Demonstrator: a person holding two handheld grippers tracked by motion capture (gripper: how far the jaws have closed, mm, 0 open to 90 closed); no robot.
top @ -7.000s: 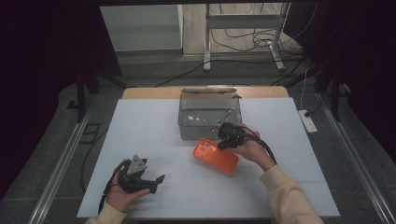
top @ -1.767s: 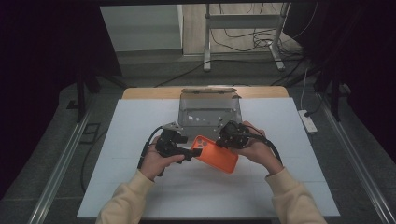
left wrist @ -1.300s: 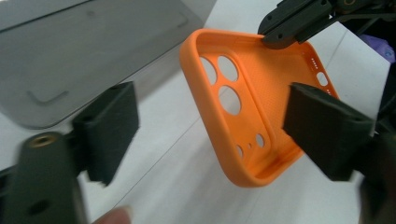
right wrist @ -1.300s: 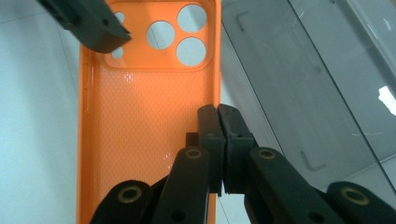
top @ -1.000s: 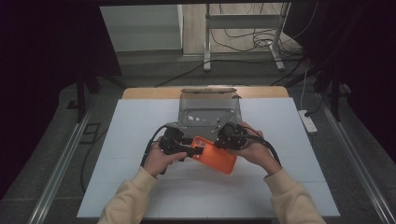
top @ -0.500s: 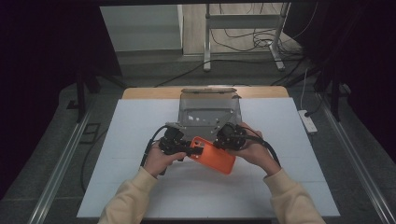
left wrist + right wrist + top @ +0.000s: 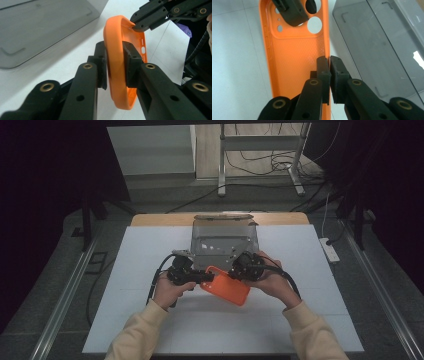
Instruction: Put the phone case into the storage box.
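An orange phone case is held just above the white table between both hands, in front of a clear grey box. My left gripper is shut on the case's camera end; in the left gripper view its pads pinch the orange rim. My right gripper is shut on the case's long side edge, with the case's open inside facing its camera. The other gripper's jaw tip shows by the camera cutouts.
The clear grey box stands open at the table's far middle, close behind the case, and its wall lies right beside the right gripper. A power strip rests at the right table edge. Cables trail from both grippers.
My left gripper came from the table's near left to the case and shut on its end. Both hands have since carried the case slightly toward the box.
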